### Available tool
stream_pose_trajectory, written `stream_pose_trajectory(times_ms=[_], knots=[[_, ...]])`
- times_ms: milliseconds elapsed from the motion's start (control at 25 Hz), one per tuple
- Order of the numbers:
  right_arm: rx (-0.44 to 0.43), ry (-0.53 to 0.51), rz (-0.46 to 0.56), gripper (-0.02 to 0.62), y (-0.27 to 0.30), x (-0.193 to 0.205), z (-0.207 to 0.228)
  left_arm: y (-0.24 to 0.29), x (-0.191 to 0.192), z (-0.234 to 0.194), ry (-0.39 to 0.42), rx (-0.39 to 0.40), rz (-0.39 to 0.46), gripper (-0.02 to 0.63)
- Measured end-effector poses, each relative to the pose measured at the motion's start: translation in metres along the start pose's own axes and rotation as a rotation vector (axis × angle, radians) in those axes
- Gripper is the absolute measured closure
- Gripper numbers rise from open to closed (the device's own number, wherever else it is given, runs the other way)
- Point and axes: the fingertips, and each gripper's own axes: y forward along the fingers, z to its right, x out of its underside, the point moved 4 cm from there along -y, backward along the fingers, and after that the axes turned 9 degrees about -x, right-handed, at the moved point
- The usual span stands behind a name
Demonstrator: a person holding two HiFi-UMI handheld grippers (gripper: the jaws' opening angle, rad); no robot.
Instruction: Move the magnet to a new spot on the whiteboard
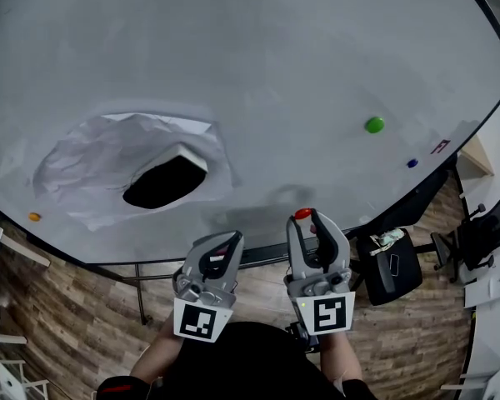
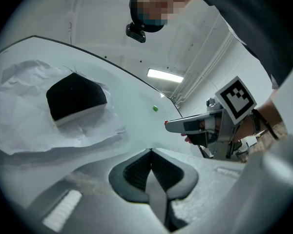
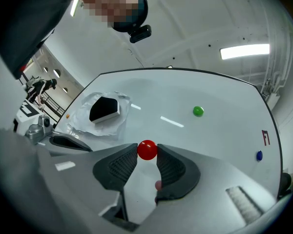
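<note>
My right gripper (image 3: 147, 151) is shut on a red round magnet (image 3: 147, 149), held at the jaw tips near the lower edge of the whiteboard (image 1: 258, 73); the same red magnet (image 1: 302, 214) shows at the tip of the right gripper (image 1: 305, 220) in the head view. A green magnet (image 1: 373, 125) sticks to the board further right, also seen as the green magnet (image 3: 198, 111). My left gripper (image 2: 149, 152) is shut with nothing between its jaws, and in the head view the left gripper (image 1: 230, 238) hangs just below the board's edge.
A black eraser (image 1: 162, 179) lies on crumpled white paper (image 1: 100, 152) on the board's left. A small blue magnet (image 1: 412, 163) and an orange magnet (image 1: 34, 217) sit near the rim. A black chair (image 1: 393, 263) stands on the wooden floor at right.
</note>
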Motion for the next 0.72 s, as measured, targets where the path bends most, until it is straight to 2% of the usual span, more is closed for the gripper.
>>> stream_pose_trajectory(times_ms=[720], knots=[[0.029,-0.017,-0.002,0.468,0.034,0.006,0.014,0.009,0.014,-0.009,-0.017,0.021,-0.015,0.604]])
